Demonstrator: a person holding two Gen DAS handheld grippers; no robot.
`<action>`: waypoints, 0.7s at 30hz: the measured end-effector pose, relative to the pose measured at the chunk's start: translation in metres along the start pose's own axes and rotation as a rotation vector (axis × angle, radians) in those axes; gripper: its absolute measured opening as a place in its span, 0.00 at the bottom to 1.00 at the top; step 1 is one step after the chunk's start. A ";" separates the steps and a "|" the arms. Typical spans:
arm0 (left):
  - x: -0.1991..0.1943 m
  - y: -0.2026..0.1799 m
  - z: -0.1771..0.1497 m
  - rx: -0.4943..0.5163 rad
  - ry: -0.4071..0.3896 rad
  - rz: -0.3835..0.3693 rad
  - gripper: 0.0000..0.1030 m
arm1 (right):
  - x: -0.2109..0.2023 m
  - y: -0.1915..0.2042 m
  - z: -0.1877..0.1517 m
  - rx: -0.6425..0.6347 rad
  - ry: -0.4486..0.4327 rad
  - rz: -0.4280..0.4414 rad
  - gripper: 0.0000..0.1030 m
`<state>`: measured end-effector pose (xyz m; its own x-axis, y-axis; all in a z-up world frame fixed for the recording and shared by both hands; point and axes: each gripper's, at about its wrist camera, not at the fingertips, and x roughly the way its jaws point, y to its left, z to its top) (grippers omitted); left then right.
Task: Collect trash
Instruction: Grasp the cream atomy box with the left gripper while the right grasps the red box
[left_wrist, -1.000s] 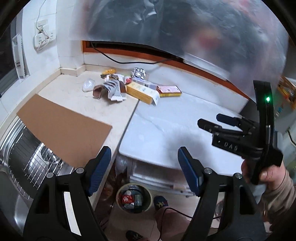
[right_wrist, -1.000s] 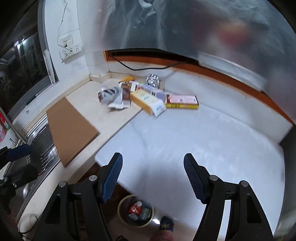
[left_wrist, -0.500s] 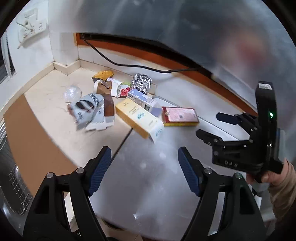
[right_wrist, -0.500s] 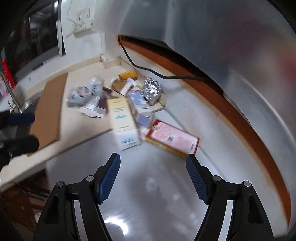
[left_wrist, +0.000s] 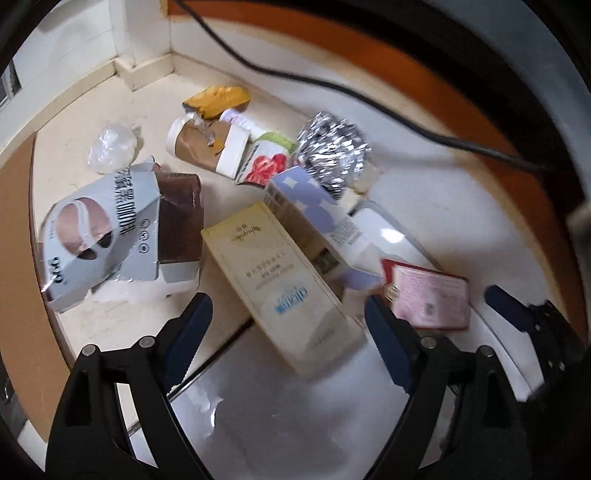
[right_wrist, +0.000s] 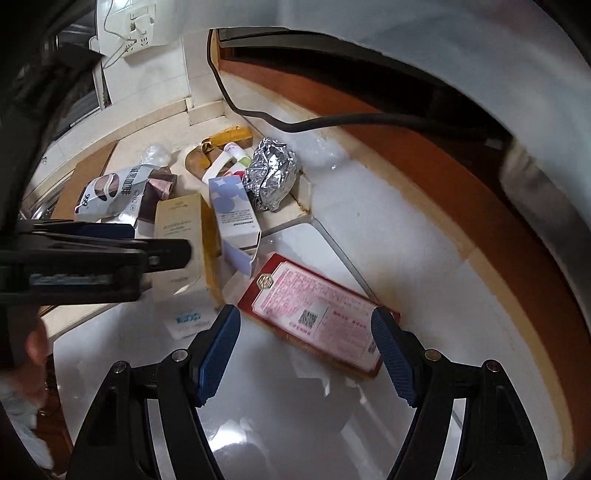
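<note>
A heap of trash lies on the counter. My left gripper (left_wrist: 286, 321) is open, its jaws either side of the near end of a cream carton (left_wrist: 280, 277). My right gripper (right_wrist: 306, 332) is open just above a red and pink flat box (right_wrist: 314, 306), which also shows in the left wrist view (left_wrist: 428, 295). Beside these lie a lilac box (left_wrist: 317, 218), a crumpled foil ball (left_wrist: 332, 151), a torn grey mask box (left_wrist: 110, 229), a brown paper cup (left_wrist: 203, 147), a yellow wrapper (left_wrist: 218, 99) and a clear plastic scrap (left_wrist: 110, 147). The left gripper body (right_wrist: 92, 266) shows in the right wrist view.
A black cable (right_wrist: 332, 118) runs along the orange-brown wall strip behind the heap. A brown cardboard sheet (left_wrist: 22, 266) lies to the left. The glossy white worktop (right_wrist: 295, 424) lies under both grippers. A wall socket (right_wrist: 136, 37) is at the far corner.
Both grippers have moved forward and down to the trash heap. The left one now straddles the cream carton; the right one is over the red box. Both stay open.
</note>
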<state>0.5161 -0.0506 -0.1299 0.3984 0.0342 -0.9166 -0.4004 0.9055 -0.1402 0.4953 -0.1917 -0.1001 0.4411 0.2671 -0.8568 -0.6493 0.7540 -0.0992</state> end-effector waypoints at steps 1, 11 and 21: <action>0.007 -0.001 0.001 -0.007 0.012 0.014 0.80 | 0.004 -0.001 0.002 -0.005 0.002 0.006 0.72; 0.040 0.001 -0.005 -0.008 0.046 0.064 0.82 | 0.043 -0.004 0.019 -0.082 0.026 0.088 0.72; 0.024 0.037 -0.033 0.009 0.069 0.011 0.78 | 0.079 0.000 0.028 -0.164 0.146 0.231 0.82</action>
<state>0.4833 -0.0305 -0.1696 0.3358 0.0154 -0.9418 -0.3973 0.9089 -0.1268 0.5472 -0.1537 -0.1543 0.1845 0.3221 -0.9286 -0.8182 0.5738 0.0365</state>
